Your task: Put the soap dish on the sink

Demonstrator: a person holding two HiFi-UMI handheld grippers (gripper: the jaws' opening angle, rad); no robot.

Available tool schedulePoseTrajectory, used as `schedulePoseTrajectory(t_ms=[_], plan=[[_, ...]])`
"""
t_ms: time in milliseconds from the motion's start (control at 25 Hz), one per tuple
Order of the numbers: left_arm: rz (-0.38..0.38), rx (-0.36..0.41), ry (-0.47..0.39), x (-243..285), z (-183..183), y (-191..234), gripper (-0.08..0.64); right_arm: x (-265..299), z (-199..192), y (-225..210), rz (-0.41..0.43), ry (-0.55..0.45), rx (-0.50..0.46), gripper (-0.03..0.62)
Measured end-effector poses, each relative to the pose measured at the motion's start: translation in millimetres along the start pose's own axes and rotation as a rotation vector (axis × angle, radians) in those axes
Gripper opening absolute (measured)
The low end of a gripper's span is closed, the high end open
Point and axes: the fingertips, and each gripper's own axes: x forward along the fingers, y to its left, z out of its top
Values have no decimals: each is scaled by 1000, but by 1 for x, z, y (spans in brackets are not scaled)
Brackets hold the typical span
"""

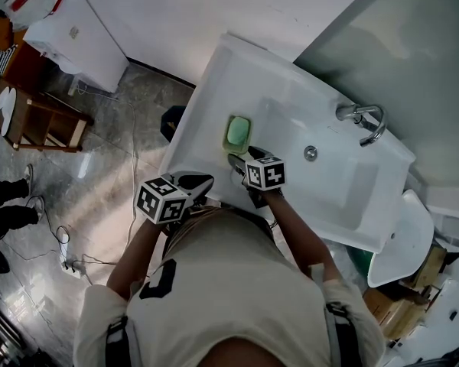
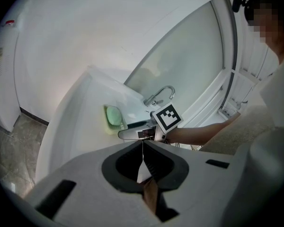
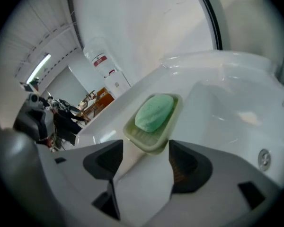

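Note:
A pale green soap dish (image 1: pixel 238 134) with a green bar of soap in it rests on the left ledge of the white sink (image 1: pixel 214 75). My right gripper (image 1: pixel 238 162) is open right at the dish's near end. In the right gripper view the dish (image 3: pixel 154 122) lies just past the tips of the right gripper (image 3: pixel 144 157), and neither pad touches it. My left gripper (image 1: pixel 201 183) hangs at the sink's front edge, shut and empty. Its jaws meet in the left gripper view (image 2: pixel 143 144), which also shows the dish (image 2: pixel 115 118) beyond.
A chrome tap (image 1: pixel 363 117) and the drain (image 1: pixel 310 153) are on the basin's right. A glass partition (image 1: pixel 398 37) stands behind the sink. A white toilet lid (image 1: pixel 402 235) is at the right. On the floor at left are a white cabinet (image 1: pixel 80 40), a wooden shelf (image 1: pixel 38 121) and cables (image 1: pixel 69 258).

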Motion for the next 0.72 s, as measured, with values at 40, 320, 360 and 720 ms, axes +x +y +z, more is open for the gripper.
schedulePoseTrajectory(t_ms=[40, 320, 360, 720], plan=[[2, -1, 0, -1, 0, 1, 21, -1, 0, -2, -32, 0, -50, 304], [9, -6, -8, -4, 3, 8, 21, 3, 3, -6, -103, 7, -176, 259], [11, -5, -9, -4, 3, 8, 21, 3, 4, -6, -103, 7, -183, 258], [25, -11, -13, -5, 6, 14, 21, 9, 14, -11, -113, 4, -234, 250]])
